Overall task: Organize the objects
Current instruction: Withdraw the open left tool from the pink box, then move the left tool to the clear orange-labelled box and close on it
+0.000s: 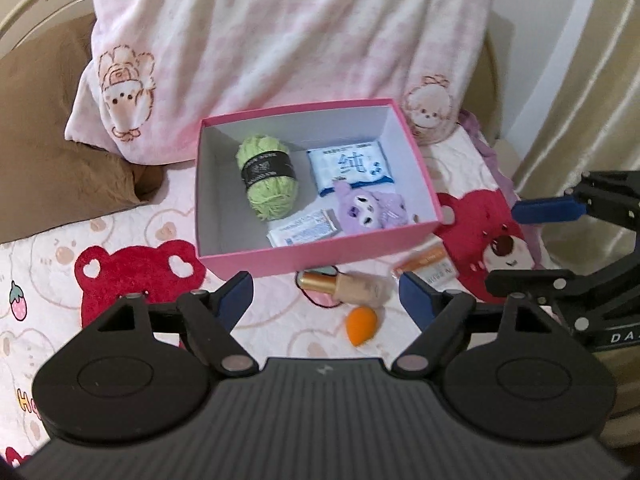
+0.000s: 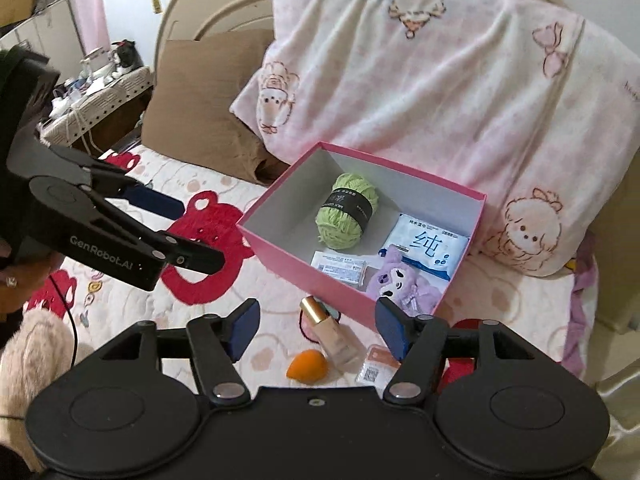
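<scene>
An open pink box (image 1: 304, 258) (image 2: 280, 256) sits on the bed. Inside lie a green yarn ball (image 1: 267, 178) (image 2: 347, 210), a blue wipes pack (image 1: 350, 170) (image 2: 426, 248), a small white packet (image 1: 305, 233) (image 2: 340, 267) and a purple plush (image 1: 370, 210) (image 2: 396, 286). In front of the box lie a foundation bottle (image 1: 348, 288) (image 2: 330, 332), an orange sponge (image 1: 360, 325) (image 2: 307, 365), an orange-white packet (image 1: 426, 266) (image 2: 376, 366) and a dark hair tie (image 1: 316, 300). My left gripper (image 1: 326, 300) hovers open above them, nothing between its jaws. My right gripper (image 2: 316, 330) is open and empty too.
A pink-and-white plush blanket (image 1: 280, 40) (image 2: 440, 80) is heaped behind the box, with a brown pillow (image 1: 52, 140) (image 2: 208, 92) to its left. The bedspread has red bear patches (image 1: 132, 276). A cluttered side table (image 2: 96, 88) stands beyond the bed. A beige furry thing (image 2: 32, 360) lies at lower left.
</scene>
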Demonstrator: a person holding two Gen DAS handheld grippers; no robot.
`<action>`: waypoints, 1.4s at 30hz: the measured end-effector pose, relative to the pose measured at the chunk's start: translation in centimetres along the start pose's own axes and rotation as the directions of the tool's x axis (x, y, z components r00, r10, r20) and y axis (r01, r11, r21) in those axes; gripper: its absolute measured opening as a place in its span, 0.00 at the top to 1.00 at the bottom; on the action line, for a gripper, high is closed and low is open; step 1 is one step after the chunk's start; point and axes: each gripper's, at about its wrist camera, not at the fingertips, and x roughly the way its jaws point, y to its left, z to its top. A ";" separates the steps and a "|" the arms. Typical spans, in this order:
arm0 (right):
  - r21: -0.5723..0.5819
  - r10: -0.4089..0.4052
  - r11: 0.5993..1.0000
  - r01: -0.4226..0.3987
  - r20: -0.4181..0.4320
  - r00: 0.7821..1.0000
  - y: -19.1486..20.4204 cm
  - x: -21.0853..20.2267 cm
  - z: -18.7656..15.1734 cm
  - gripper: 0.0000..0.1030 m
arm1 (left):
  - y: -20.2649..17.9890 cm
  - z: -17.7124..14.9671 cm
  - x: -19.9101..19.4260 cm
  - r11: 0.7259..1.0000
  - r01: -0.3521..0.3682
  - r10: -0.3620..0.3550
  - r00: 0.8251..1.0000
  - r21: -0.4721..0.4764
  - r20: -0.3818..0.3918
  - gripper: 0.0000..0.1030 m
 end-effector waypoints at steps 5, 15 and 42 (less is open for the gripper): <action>-0.060 0.000 0.998 0.001 0.007 1.000 0.7 -1.6 -2.2 0.30 | -2.2 -1.6 -0.4 0.999 0.035 -0.035 0.999 -0.014 0.002 0.22; -0.084 0.026 0.996 -0.027 -0.021 0.999 -0.2 -0.7 -7.7 0.16 | -6.5 -4.6 3.0 0.993 0.108 -0.111 0.993 -0.055 -0.043 0.22; -0.145 -0.098 0.982 0.117 0.134 0.986 -4.9 12.2 -15.6 0.12 | -6.9 -8.3 17.6 0.983 0.097 -0.095 0.995 -0.157 0.020 0.22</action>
